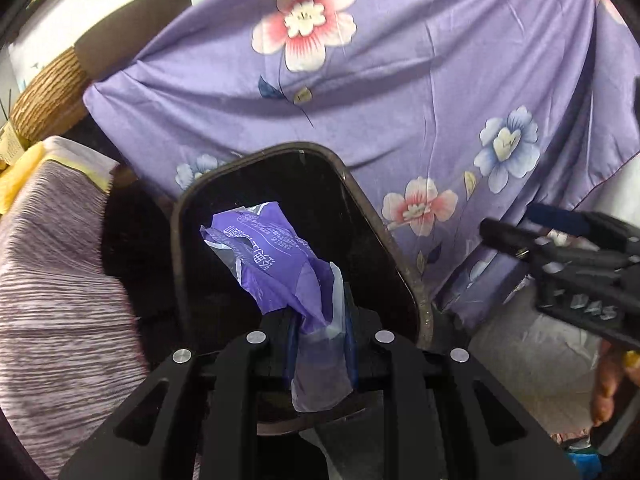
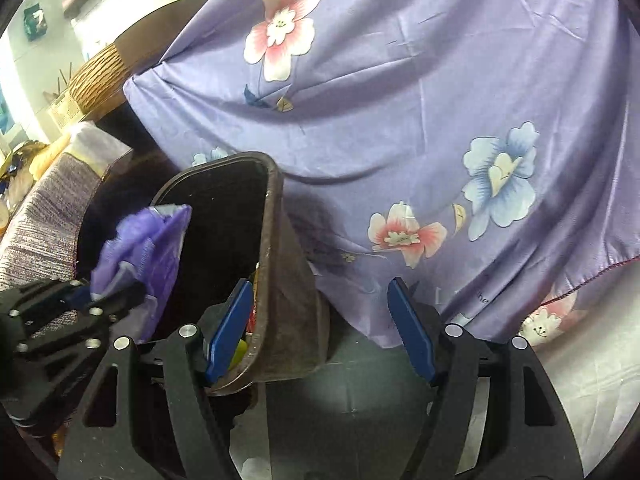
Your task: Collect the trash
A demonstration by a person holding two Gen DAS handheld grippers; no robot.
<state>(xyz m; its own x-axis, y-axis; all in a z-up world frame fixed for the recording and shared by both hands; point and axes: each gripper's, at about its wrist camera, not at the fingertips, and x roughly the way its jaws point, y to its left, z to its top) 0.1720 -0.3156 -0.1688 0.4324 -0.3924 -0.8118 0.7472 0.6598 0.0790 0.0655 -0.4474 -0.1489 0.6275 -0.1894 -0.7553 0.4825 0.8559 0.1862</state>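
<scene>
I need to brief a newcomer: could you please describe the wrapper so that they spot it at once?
Start at the purple floral cloth; before it stands a dark bin. Over its mouth, the left gripper pinches a crumpled purple wrapper, the only item with white printed lettering.

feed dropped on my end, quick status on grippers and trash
Left gripper shut on purple wrapper, over the open bin. Right gripper open, empty, at bin's rim. Nothing blocking.

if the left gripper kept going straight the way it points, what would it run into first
Most likely the dark inside of the brown trash bin: the left gripper, shut on the purple wrapper, aims into its open mouth. The wrapper leads. The bin's depth cannot be told.
</scene>
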